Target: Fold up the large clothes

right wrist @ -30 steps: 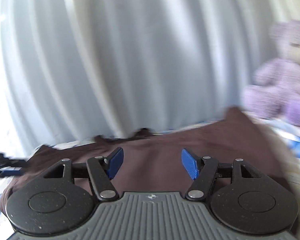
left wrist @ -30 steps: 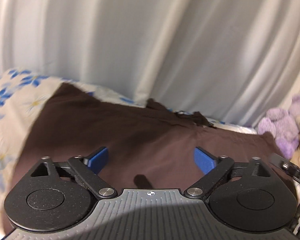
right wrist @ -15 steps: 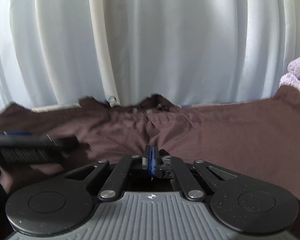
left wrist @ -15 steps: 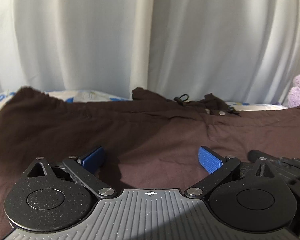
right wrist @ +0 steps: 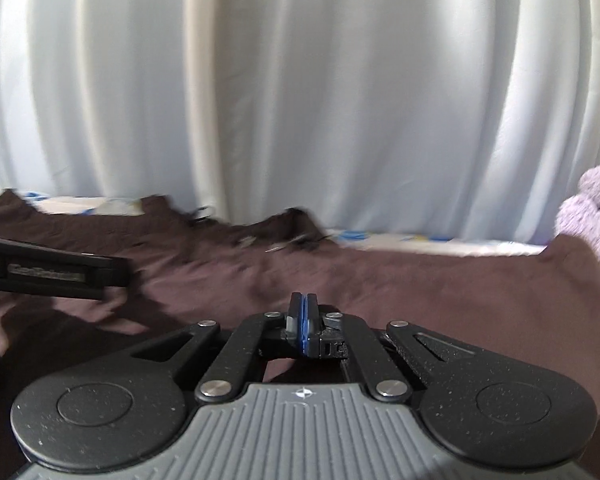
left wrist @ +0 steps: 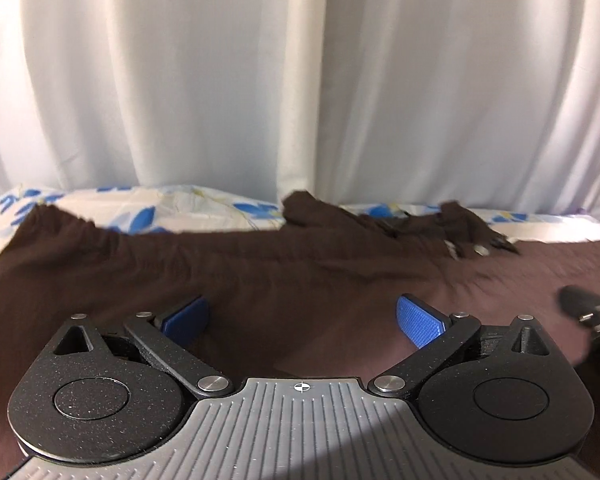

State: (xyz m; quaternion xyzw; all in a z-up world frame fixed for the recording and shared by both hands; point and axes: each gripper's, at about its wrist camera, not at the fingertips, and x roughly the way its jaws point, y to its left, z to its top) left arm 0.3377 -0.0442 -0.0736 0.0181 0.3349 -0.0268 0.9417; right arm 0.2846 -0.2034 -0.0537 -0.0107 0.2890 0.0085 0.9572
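Since a moment ago my right jaws have snapped together, empty. The dark brown garment [left wrist: 300,276] lies spread and wrinkled across the floral bed [left wrist: 172,212]; my left gripper [left wrist: 300,320] hovers wide, right gripper [right wrist: 303,320] closed.

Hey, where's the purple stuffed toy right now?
The purple stuffed toy sits at the far right edge of the right wrist view, in front of the white curtain and just beyond the brown garment.
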